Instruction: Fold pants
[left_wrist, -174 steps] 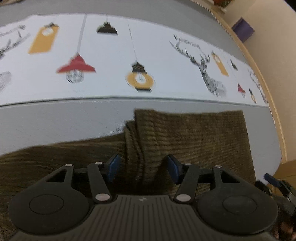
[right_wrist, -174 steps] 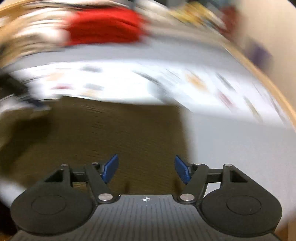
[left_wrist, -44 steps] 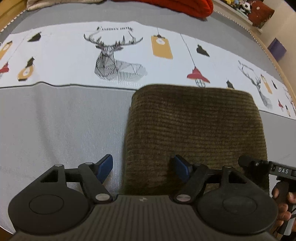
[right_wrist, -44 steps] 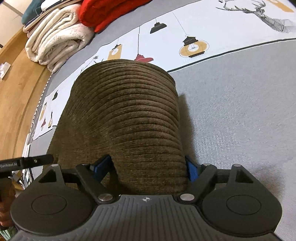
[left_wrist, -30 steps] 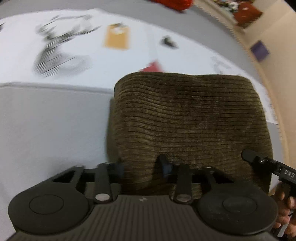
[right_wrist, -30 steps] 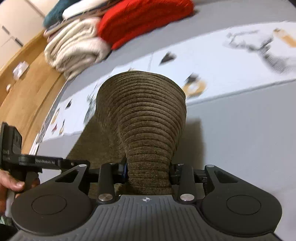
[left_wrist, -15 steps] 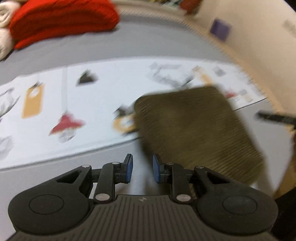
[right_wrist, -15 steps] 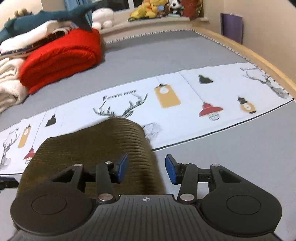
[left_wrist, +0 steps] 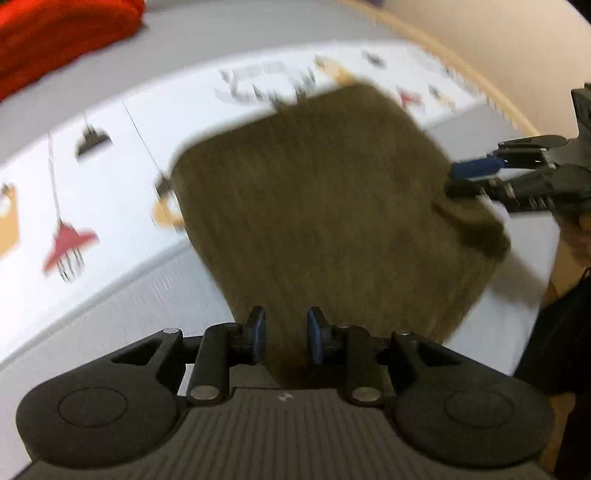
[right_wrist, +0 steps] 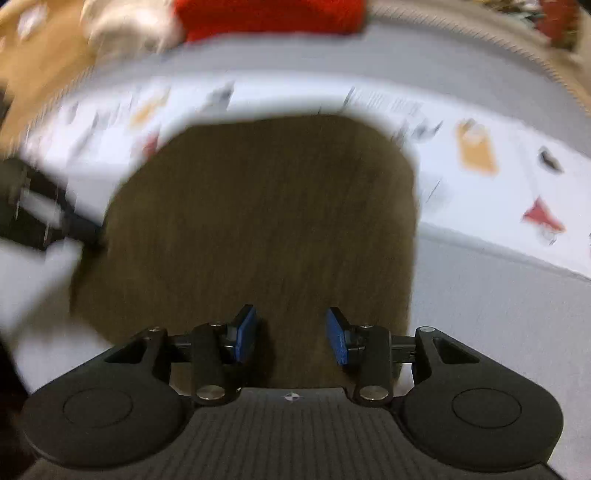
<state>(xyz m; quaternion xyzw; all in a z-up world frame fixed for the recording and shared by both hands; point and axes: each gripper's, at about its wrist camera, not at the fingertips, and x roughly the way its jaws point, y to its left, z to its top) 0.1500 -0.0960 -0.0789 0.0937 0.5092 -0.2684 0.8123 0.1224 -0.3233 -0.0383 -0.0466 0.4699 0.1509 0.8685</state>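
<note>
From my left camera I see the folded brown pants (left_wrist: pixel 325 206) lying blurred across the grey mat (left_wrist: pixel 122 306) and white printed strip (left_wrist: pixel 110 155). My left gripper (left_wrist: pixel 283 334) has just been opening, pads parted above the near edge. The right gripper (left_wrist: pixel 476 177) reaches the far corner.

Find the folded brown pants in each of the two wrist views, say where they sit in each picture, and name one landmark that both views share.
Left wrist view: the folded brown pants fill the centre, from the printed white cloth down to the left gripper.
Right wrist view: the pants fill the centre, down to the right gripper.
Shared landmark: the red blanket, at the top of each picture.
</note>
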